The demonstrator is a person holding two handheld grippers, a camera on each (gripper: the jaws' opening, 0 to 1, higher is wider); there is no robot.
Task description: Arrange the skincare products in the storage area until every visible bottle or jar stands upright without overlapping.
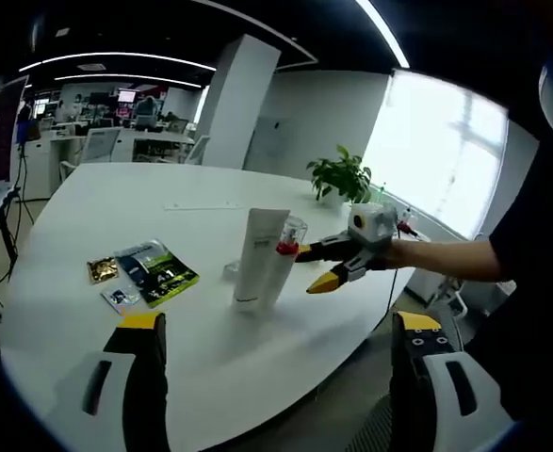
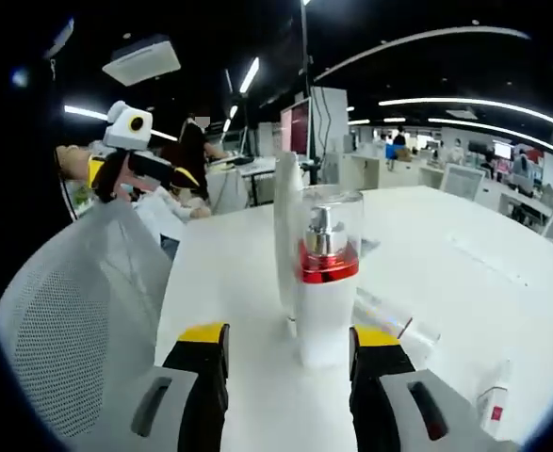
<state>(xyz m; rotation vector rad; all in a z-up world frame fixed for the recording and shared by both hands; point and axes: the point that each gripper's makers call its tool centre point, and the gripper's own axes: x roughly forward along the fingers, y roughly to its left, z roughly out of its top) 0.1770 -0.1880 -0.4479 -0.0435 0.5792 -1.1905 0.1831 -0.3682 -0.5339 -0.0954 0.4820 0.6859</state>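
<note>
A white pump bottle (image 2: 325, 301) with a red collar and a clear cap stands upright on the white table (image 2: 446, 254). A tall white tube (image 2: 286, 226) stands upright just behind it. My right gripper (image 2: 290, 334) is open, its yellow-tipped jaws on either side of the bottle's base. In the left gripper view the tube (image 1: 260, 259) and the bottle (image 1: 290, 240) stand side by side, with the right gripper (image 1: 311, 267) coming at them from the right. My left gripper (image 1: 281, 325) is wide open and holds nothing, well short of them.
A green packet (image 1: 160, 271) and two small sachets (image 1: 103, 270) lie flat left of the tube. A clear piece (image 2: 394, 322) and a small item (image 2: 491, 400) lie on the table right of the bottle. A mesh chair (image 2: 78, 311) stands at the table edge, and a potted plant (image 1: 340, 176) at the far rim.
</note>
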